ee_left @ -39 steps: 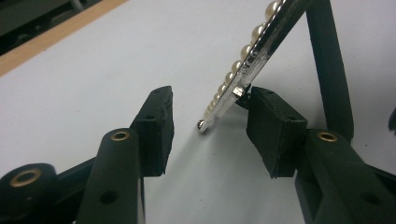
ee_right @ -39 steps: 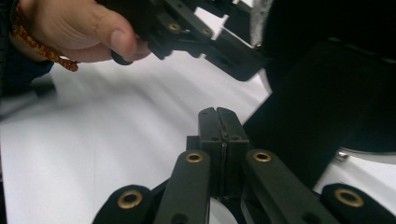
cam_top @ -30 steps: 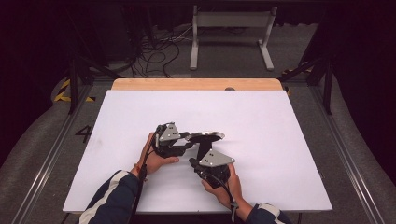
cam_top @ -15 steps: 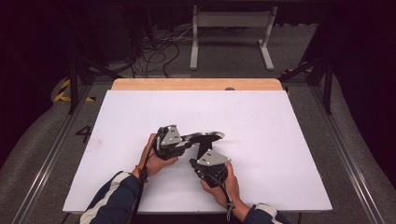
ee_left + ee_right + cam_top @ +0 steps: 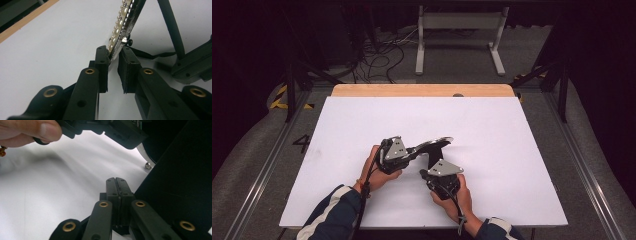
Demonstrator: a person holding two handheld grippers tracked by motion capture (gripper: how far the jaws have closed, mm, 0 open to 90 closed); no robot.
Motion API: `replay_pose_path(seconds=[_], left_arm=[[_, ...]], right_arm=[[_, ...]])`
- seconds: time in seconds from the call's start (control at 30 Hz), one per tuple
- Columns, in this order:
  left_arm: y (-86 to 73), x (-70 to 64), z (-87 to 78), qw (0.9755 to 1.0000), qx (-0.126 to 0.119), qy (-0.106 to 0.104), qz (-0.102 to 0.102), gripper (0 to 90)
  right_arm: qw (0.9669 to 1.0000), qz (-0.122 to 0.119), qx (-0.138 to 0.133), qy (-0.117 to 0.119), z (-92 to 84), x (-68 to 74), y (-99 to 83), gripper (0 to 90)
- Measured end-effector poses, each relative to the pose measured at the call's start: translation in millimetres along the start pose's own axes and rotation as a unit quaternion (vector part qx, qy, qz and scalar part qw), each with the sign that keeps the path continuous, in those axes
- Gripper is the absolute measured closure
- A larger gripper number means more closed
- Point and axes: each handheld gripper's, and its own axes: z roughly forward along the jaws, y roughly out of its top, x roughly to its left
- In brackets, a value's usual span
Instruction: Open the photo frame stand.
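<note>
- The left gripper has just been closing its jaws, and they now pinch the lower rim of a pearl-edged picture frame.
- The frame rises tilted straight ahead of those jaws, off the white table.
- The right gripper, jaws pressed together on nothing, sits just beside the frame's black back stand.
</note>
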Motion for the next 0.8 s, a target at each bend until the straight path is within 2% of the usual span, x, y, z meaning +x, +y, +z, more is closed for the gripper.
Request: replay_pose_path(seconds=[0.17,0.37,0.47,0.63,0.8], left_arm=[[-0.2,0.3,0.8,1.0000,-0.004,0.000,-0.004,76.9],[1.3,0.5,9.4,0.9999,0.006,0.007,-0.010,64.6],[2.9,0.1,16.8,0.9998,0.003,0.010,-0.020,63.0],[5.7,-0.4,20.4,0.9997,-0.005,0.006,-0.023,64.4],[6.5,-2.4,20.7,0.9999,-0.004,-0.001,-0.011,74.2]], right_arm=[[1.0000,0.002,0.005,0.004,-1.1,-1.8,-2.4,90.0],[1.0000,0.000,0.008,0.000,-3.1,-2.5,-6.6,90.0],[1.0000,0.002,0.008,-0.001,-4.4,-3.8,-7.7,90.0],[0.9999,0.005,0.014,0.001,-5.2,-4.5,-9.7,90.0],[0.9999,0.006,0.014,-0.001,-6.5,-4.6,-10.7,90.0]])
